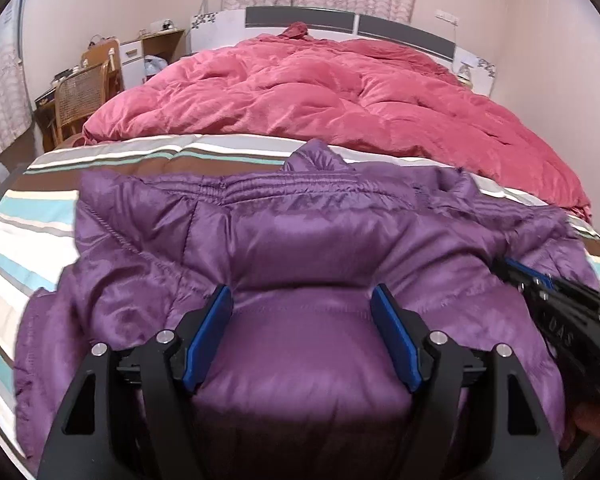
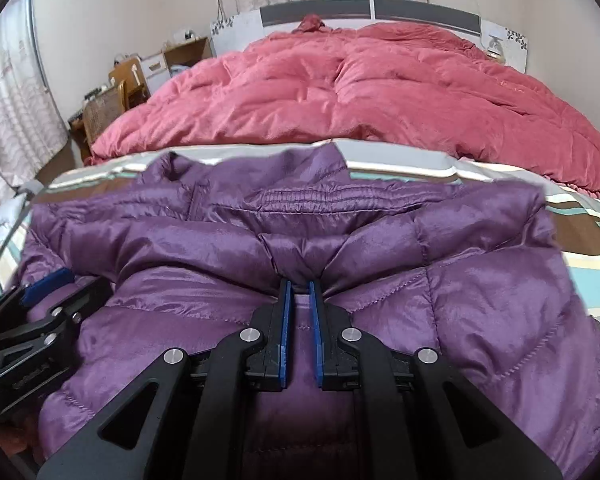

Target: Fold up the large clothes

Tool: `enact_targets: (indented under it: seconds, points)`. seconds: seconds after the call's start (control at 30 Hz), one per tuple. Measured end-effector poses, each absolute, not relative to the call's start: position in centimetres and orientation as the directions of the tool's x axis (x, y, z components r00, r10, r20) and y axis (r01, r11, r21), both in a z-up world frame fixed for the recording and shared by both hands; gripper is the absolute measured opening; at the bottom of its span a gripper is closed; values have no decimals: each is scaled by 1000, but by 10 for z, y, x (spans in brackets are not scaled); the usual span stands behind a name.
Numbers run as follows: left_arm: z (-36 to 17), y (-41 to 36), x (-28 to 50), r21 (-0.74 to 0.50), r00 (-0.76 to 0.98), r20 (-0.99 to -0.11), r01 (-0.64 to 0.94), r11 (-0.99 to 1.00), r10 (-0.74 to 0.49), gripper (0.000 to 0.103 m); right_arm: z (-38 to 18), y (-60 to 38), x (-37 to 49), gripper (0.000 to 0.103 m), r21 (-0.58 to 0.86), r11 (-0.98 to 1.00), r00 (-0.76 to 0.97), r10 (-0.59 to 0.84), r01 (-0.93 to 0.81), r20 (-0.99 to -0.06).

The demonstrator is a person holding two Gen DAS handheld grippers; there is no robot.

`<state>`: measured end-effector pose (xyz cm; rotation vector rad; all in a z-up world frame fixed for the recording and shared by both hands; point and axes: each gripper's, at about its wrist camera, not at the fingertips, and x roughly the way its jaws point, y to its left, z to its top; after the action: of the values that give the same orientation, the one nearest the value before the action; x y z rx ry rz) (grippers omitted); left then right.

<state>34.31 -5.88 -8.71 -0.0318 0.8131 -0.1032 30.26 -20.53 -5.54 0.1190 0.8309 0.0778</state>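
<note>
A shiny purple puffer jacket (image 1: 292, 240) lies spread on the striped bedsheet (image 1: 28, 216), its elastic hem toward the red quilt. My left gripper (image 1: 302, 300) is open, its blue pads on either side of a puffed fold of the jacket. My right gripper (image 2: 299, 286) is shut on a pinch of the jacket (image 2: 420, 272) near its middle. The right gripper also shows at the right edge of the left wrist view (image 1: 516, 268). The left gripper shows at the left edge of the right wrist view (image 2: 48, 280).
A rumpled red quilt (image 1: 332, 92) covers the far half of the bed, up to the white and grey headboard (image 1: 340, 20). A wicker chair (image 1: 80, 96) and a wooden desk (image 1: 156, 44) stand at the left. Curtains hang behind.
</note>
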Motion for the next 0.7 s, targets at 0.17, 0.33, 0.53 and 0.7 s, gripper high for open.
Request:
enact_targets:
  seconds: [0.17, 0.33, 0.53, 0.7]
  points:
    - [-64, -21, 325, -7, 743, -669, 16, 1000, -17, 88, -29, -219, 274, 9, 99, 995, 728, 76, -11, -681]
    - [-79, 23, 338, 17, 687, -719, -136, 991, 107, 90, -46, -247, 278, 9, 34, 993, 680, -51, 110, -731]
    - [-108, 32, 353, -34, 649, -758, -134, 990, 62, 97, -64, -243, 286, 9, -23, 993, 672, -93, 112, -734]
    - [-105, 37, 348, -67, 640, -768, -139, 988, 38, 97, -65, -243, 287, 9, -26, 994, 670, -93, 110, -736]
